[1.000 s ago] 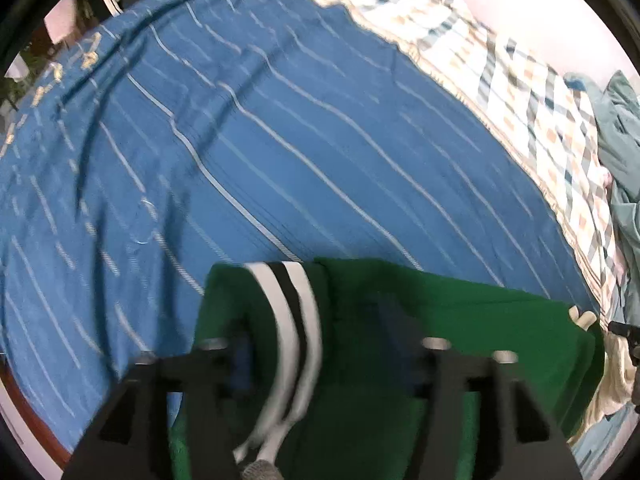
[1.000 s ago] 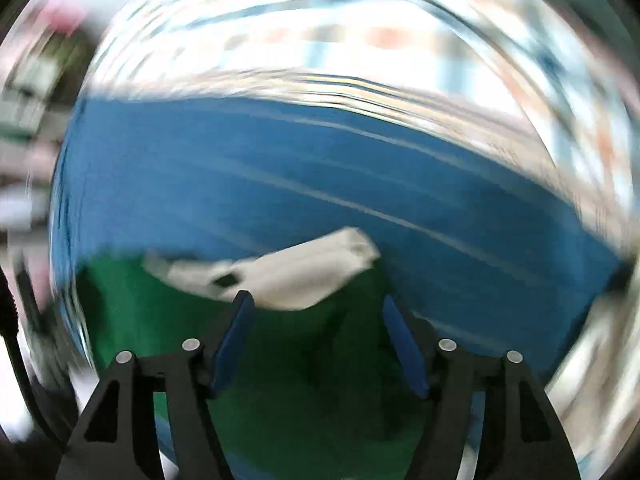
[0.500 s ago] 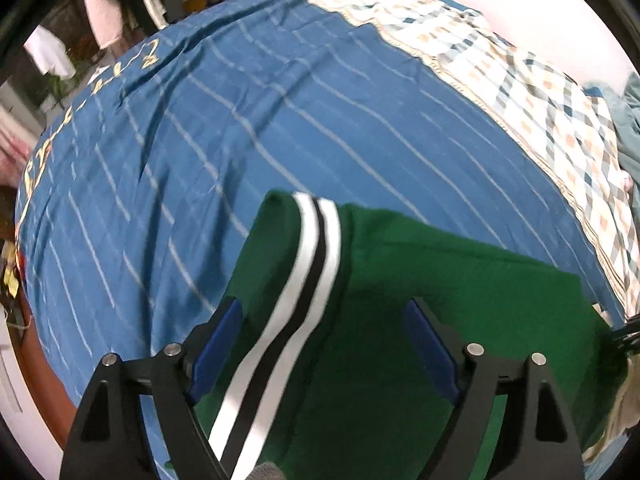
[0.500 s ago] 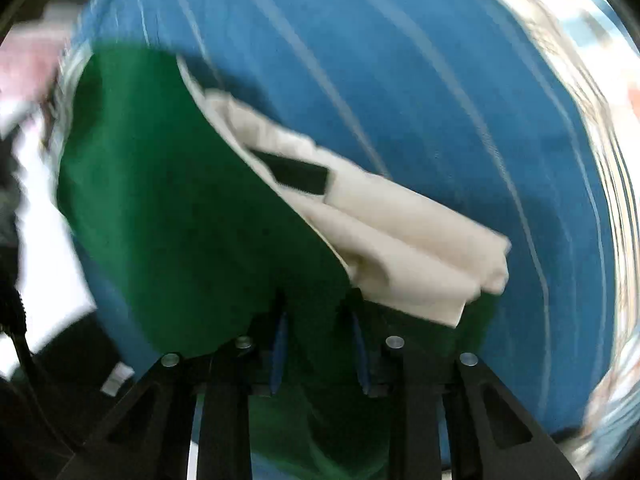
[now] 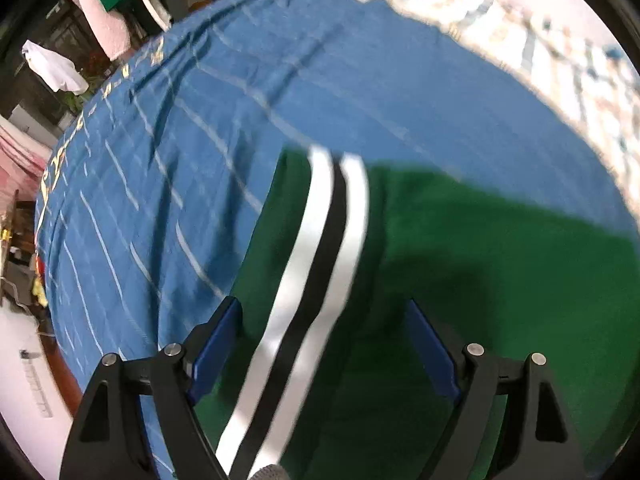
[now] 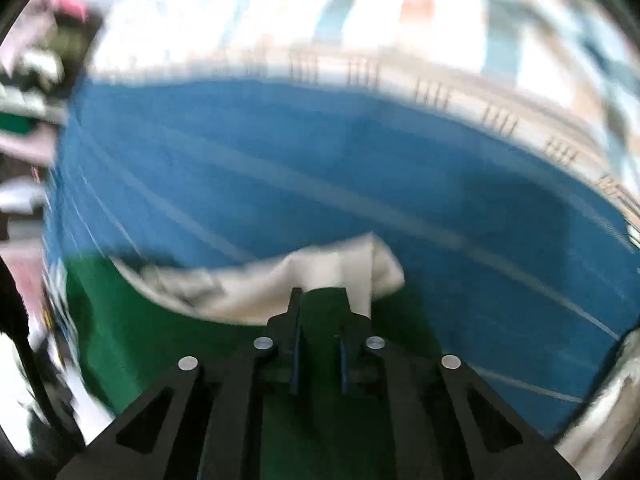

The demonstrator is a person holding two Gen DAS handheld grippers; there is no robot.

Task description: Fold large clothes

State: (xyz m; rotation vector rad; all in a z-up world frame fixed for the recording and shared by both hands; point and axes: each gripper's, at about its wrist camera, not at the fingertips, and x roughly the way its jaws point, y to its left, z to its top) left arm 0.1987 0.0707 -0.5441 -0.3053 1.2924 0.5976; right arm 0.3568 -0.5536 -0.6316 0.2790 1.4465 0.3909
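The right gripper (image 6: 318, 344) is clamped on a fold of the green garment with white and black stripes (image 6: 200, 340). The left gripper (image 5: 324, 336) is held wide apart above its striped band, nothing gripped. The garment is spread on the blue white-striped bedsheet (image 5: 180, 160), a checked blanket (image 5: 560, 60) bordering it.

You are working over a bed covered by a blue bedspread with thin white stripes (image 5: 208, 128), which is wrinkling slightly toward its far left. A checked white, blue and orange sheet (image 5: 560, 52) is lying along its far edge. A green garment with a white-and-black striped band (image 5: 500, 264) is lying directly on the blue cover, its cream inner fabric (image 6: 280, 280) showing at one edge.
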